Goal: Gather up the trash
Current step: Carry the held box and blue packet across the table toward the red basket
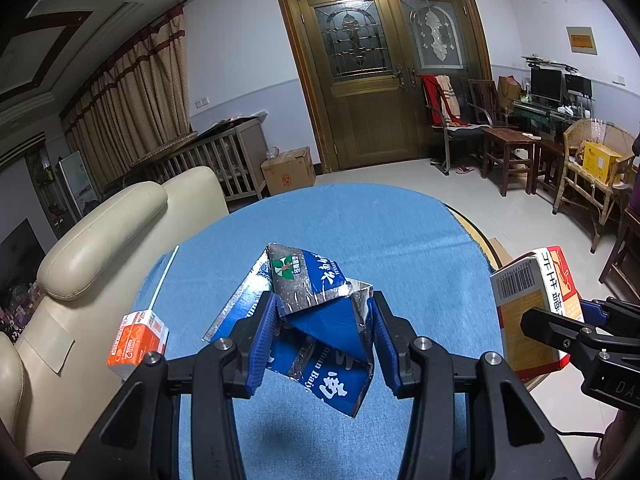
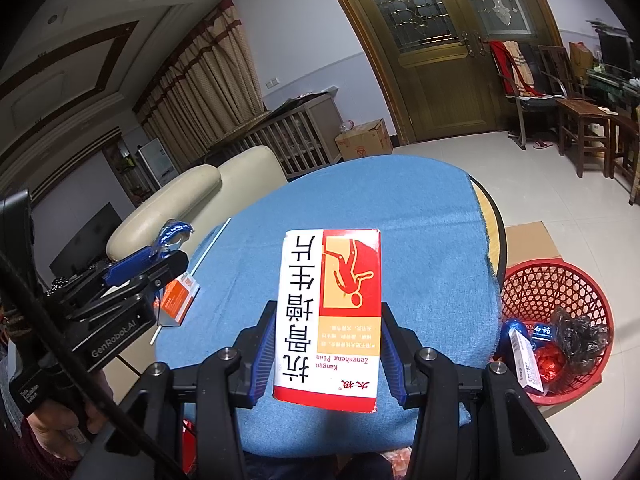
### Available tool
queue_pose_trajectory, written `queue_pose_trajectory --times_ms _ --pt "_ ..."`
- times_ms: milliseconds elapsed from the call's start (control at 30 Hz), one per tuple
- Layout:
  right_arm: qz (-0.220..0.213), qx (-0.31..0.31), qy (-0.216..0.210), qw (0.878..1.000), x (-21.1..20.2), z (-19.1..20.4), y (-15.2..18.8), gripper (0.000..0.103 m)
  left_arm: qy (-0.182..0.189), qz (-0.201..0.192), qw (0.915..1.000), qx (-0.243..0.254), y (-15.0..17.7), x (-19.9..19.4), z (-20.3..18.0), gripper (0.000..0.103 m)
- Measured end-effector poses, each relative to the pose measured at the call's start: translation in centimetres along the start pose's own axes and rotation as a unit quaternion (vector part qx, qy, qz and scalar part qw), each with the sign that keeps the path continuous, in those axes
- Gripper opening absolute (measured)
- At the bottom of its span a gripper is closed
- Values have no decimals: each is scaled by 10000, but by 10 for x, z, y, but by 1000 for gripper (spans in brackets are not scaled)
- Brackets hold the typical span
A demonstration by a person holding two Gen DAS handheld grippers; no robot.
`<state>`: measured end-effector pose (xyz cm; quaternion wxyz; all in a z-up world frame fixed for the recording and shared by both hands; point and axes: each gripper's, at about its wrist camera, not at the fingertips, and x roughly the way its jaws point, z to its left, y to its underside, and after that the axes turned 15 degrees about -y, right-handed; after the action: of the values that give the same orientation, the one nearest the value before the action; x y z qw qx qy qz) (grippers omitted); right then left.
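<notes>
My left gripper is shut on a crumpled blue and silver carton, held above the blue-clothed round table. My right gripper is shut on a red, white and yellow medicine box, held above the table. That box also shows at the right in the left wrist view, and the left gripper shows at the left in the right wrist view. A small orange box lies at the table's left edge, also in the right wrist view. A white straw lies beside it.
A red mesh basket holding several pieces of trash stands on the floor right of the table, on flat cardboard. A cream leather armchair is against the table's left. Wooden chairs and a cardboard box stand further off.
</notes>
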<state>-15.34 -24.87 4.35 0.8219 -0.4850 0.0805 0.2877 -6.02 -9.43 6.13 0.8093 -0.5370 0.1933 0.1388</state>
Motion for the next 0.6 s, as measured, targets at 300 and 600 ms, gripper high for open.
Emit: queue_pose_trajectory --times_ms 300,600 --pt "-2 23 7 10000 0 -2 0 49 26 13 10000 38 1 3 -1 48" --pt "4 41 8 10000 0 -2 0 49 50 19 10000 75 2 5 -2 48"
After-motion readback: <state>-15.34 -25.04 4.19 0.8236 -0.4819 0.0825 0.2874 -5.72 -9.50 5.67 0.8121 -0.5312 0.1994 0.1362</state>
